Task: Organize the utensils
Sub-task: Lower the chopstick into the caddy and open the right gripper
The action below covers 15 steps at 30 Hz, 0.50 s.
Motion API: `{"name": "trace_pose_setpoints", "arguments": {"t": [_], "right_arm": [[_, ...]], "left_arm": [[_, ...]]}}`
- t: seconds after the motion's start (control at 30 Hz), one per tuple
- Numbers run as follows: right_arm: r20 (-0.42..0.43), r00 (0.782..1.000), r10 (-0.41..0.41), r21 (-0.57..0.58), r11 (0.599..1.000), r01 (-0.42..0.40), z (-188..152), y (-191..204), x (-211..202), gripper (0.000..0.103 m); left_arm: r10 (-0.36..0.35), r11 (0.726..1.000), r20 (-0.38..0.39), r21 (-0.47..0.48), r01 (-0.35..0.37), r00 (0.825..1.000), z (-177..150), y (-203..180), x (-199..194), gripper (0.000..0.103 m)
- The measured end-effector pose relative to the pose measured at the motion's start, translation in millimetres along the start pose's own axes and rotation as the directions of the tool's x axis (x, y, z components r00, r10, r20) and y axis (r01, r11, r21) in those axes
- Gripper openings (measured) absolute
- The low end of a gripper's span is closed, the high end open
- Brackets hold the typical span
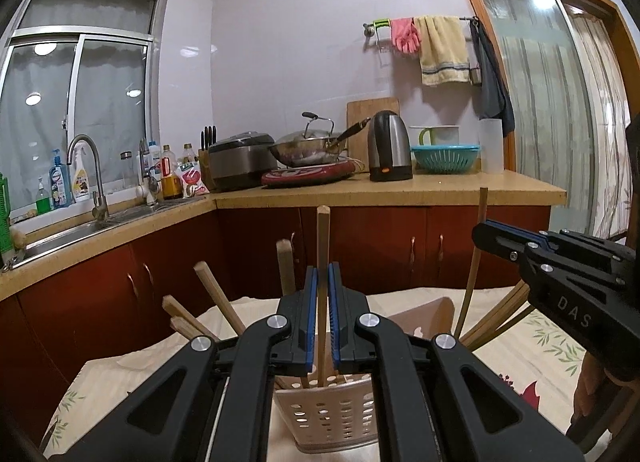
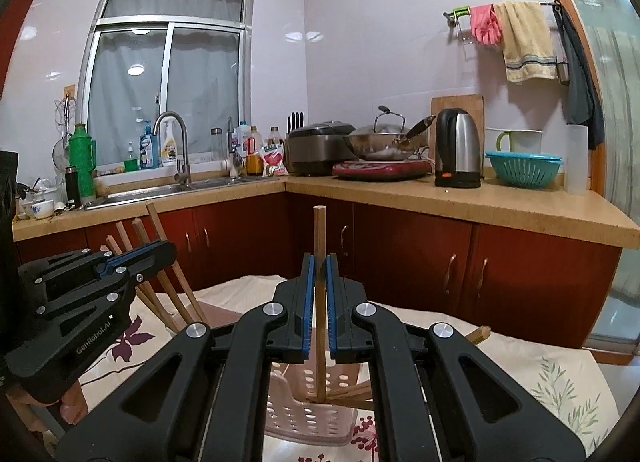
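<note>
left hand-held gripper [image 1: 323, 316]: clamped on 1 upright chopstick [image 1: 322, 262], its lower end inside the perforated holder [image 1: 328, 414] at 6 o'clock | right hand-held gripper [image 2: 319, 308]: clamped on another upright chopstick [image 2: 319, 246], tip in the same holder | more chopsticks [image 1: 216, 294] lean toward 10 o'clock | holder on floral cloth [image 1: 552, 346] over the table

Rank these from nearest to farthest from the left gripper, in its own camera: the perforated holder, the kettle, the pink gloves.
1. Perforated holder, just below the left gripper.
2. Kettle, on the counter, right of the wok.
3. Pink gloves, hanging on the wall rail.
</note>
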State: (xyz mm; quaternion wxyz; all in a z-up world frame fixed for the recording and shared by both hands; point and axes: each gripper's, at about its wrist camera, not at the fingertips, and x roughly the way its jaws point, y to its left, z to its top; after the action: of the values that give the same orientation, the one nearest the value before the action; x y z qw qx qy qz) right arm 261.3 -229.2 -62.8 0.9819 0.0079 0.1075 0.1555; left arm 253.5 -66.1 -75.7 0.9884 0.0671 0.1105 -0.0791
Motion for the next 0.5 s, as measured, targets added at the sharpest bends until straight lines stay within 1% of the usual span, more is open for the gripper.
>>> {"name": "trace_pose_setpoints", "arguments": {"t": [0.4,0.47,0.5], "right_arm": [[-0.005,1.0,-0.019,-0.039,0.999,0.018,-0.8,6.8,1.3,0.006],[-0.002,1.0,-0.025,-0.033,0.999,0.025,-1.1,6.2,1.0,0.008],[-0.003,1.0,-0.027,-0.03,0.999,0.027,-1.0,5.8,1.1,0.012]], "left_arm": [[0.01,1.0,-0.037,-0.007,-0.01,0.999,-8.3,3.5,9.1,0.007],[0.009,1.0,-0.046,-0.01,-0.01,0.999,-8.3,4.5,10.9,0.011],[0.009,1.0,-0.052,-0.018,-0.01,0.999,-8.1,5.8,11.6,0.022]]}}
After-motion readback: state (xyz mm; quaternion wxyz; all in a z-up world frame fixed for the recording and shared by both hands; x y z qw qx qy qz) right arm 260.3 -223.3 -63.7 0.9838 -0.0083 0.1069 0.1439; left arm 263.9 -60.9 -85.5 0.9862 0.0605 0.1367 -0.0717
